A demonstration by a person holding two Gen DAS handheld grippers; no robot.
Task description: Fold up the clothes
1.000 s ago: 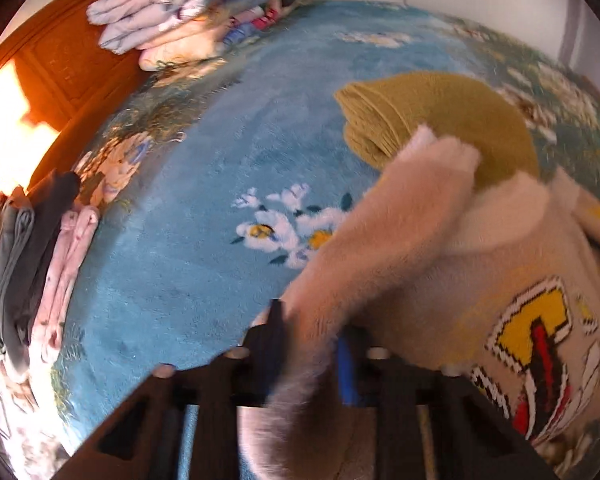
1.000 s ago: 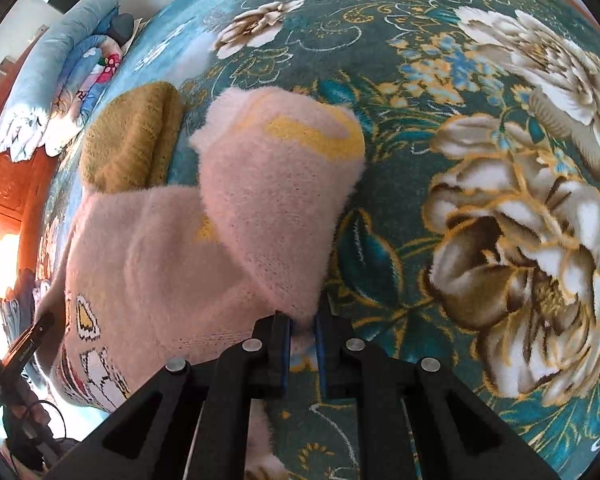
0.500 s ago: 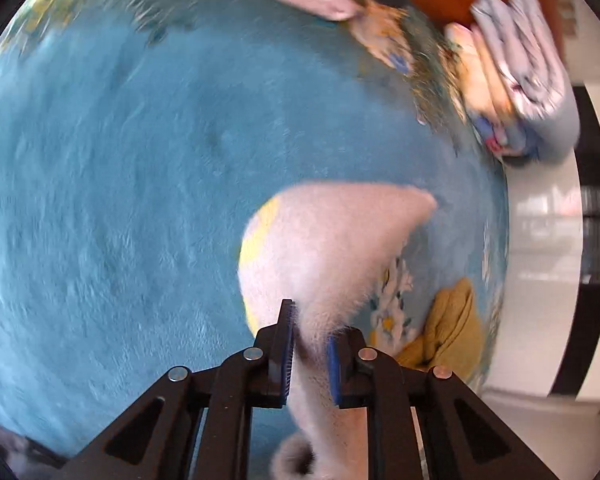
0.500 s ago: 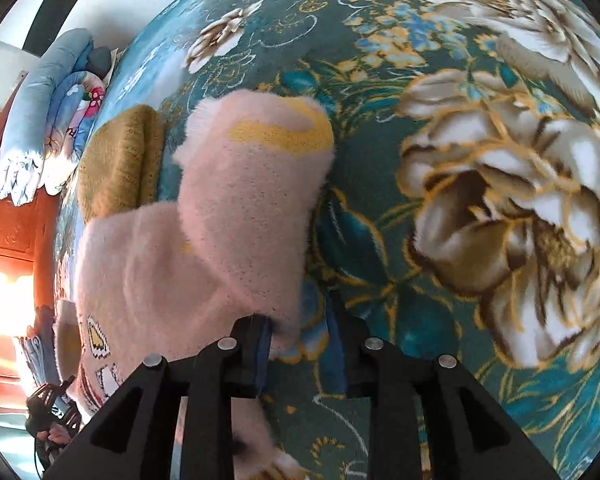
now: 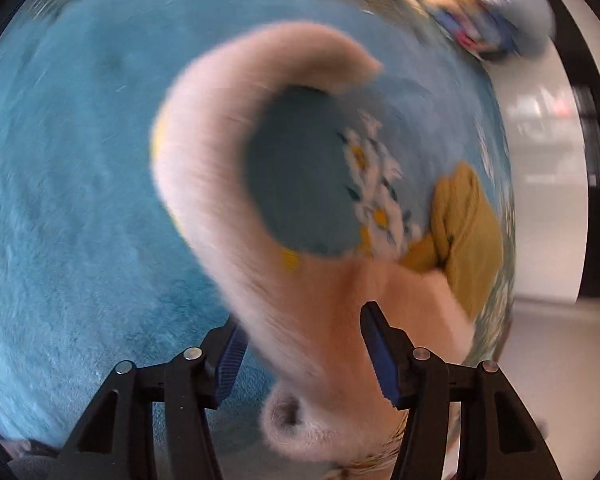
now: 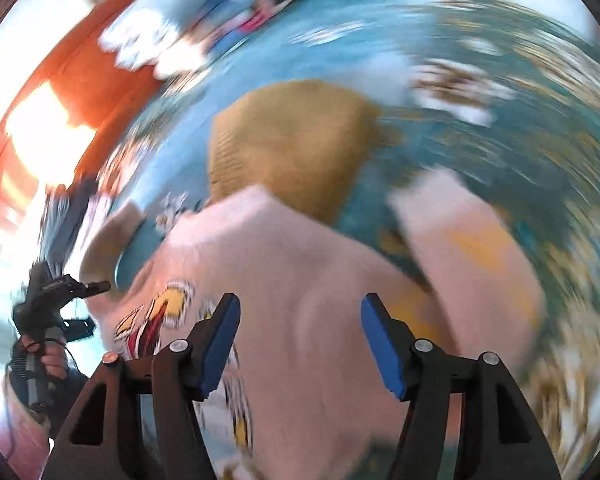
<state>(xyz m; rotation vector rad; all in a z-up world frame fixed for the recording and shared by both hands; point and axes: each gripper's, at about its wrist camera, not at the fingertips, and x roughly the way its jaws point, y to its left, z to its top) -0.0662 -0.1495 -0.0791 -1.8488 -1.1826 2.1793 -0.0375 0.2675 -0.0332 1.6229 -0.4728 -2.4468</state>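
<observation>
A fluffy pink sweater (image 6: 284,280) with a cartoon patch lies on the blue floral bedspread (image 5: 60,200). In the left wrist view its sleeve (image 5: 220,140) curves up in an arch and runs down between the wide-open jaws of my left gripper (image 5: 300,354); the blue pads do not press it. My right gripper (image 6: 300,344) is open above the sweater's body, with the other sleeve (image 6: 472,256) lying to its right. The left gripper also shows in the right wrist view (image 6: 56,300), at the far left. Both views are blurred.
A folded mustard-yellow garment (image 6: 288,144) lies just beyond the sweater, also seen in the left wrist view (image 5: 464,236). Rolled bedding (image 6: 204,28) sits at the head of the bed by the orange wooden headboard (image 6: 80,76). Folded clothes (image 6: 68,208) lie at the left edge.
Both grippers have opened and let go of the sleeves. The right gripper has swung left over the sweater's body. The left sleeve now stands in a loose arch.
</observation>
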